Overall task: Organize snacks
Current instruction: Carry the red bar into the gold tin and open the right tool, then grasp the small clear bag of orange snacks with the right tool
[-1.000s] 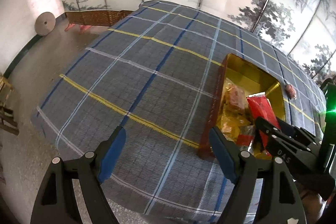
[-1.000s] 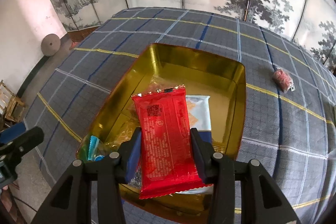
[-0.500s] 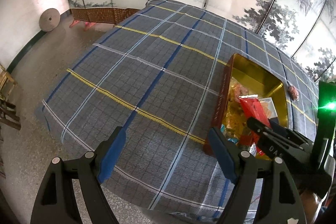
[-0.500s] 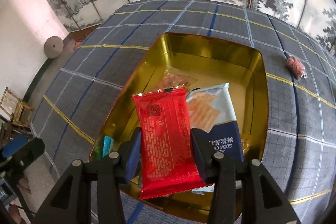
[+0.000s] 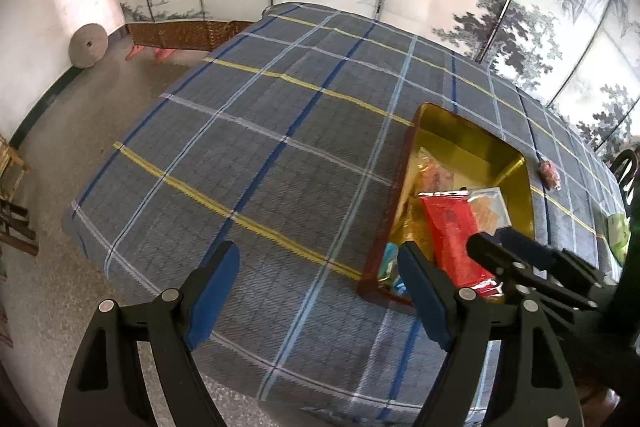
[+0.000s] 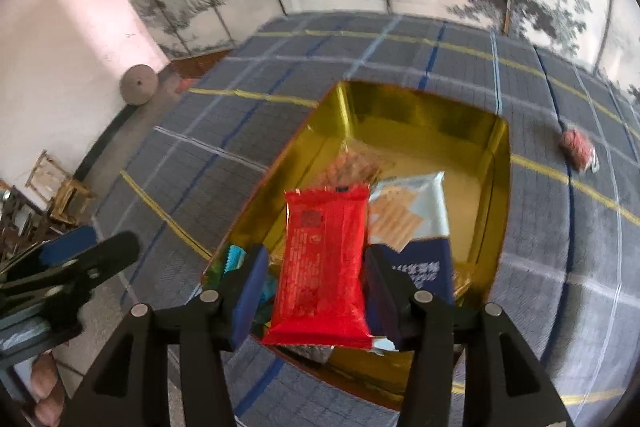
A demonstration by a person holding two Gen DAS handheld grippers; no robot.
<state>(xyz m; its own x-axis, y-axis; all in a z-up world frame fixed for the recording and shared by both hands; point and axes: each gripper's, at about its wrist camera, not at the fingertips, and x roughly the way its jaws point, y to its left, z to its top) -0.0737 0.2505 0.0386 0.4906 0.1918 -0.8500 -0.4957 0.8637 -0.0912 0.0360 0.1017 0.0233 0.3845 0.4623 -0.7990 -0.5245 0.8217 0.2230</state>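
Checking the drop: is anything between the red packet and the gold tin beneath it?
Nothing visible. The red packet sits between the opening jaws of the right gripper, directly over the gold tin, where other snacks already lie.

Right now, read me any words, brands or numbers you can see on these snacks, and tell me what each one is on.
None can be read.
Red packet: a code square and small print, too blurred.
Blue-and-silver cracker packet: white lettering, too blurred.
Small red snack on the cloth: nothing readable.

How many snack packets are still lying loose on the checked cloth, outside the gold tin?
1 clearly: a small pink-red packet on the cloth, right of the gold tin. A green item at the left view's right edge may be another.
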